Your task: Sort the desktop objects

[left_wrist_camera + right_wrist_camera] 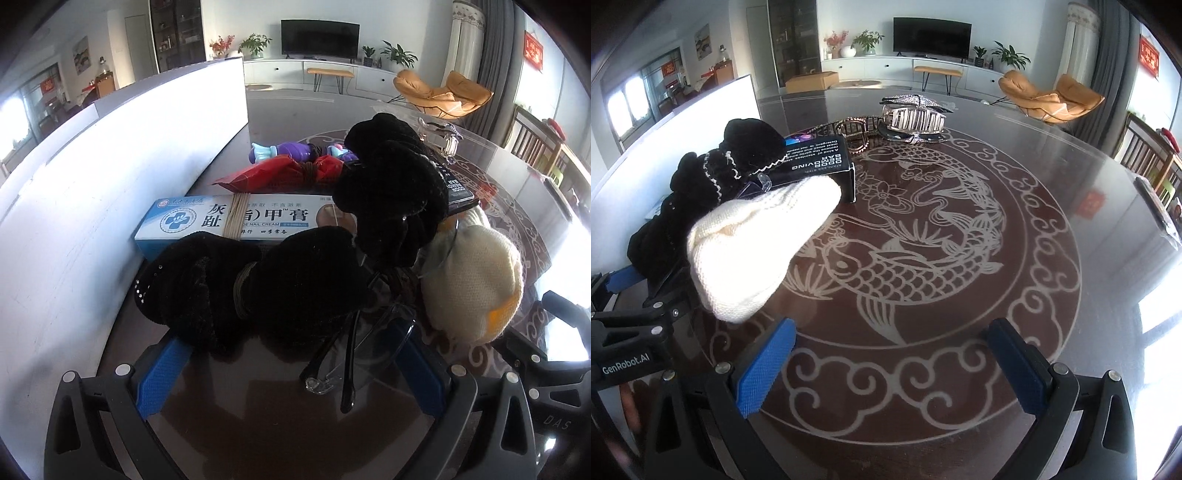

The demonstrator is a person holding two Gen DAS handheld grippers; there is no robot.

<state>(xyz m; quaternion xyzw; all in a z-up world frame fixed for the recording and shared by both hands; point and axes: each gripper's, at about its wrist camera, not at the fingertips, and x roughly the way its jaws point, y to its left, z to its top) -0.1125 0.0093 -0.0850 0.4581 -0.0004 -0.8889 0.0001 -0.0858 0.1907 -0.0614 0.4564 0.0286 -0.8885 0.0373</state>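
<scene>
My left gripper (291, 373) is open, its blue pads on either side of a black knit bundle (251, 288) tied with a band and clear glasses (354, 350) lying on the table. Behind them lie a blue nail-cream box (240, 221), a red packet (280, 175), a purple toy (295, 151), a second black knit item (391, 192) and a cream knit hat (476, 280). My right gripper (890, 365) is open and empty above the table's fish pattern, the cream hat (753, 243) to its left. A black box (816, 166) lies behind the hat.
A white board (110, 177) stands along the left side. A silver hair claw (912, 118), a sequinned piece and a metal chain (853, 129) lie at the table's far side. The left gripper's body (631, 332) shows at the right view's lower left. Chairs stand to the right.
</scene>
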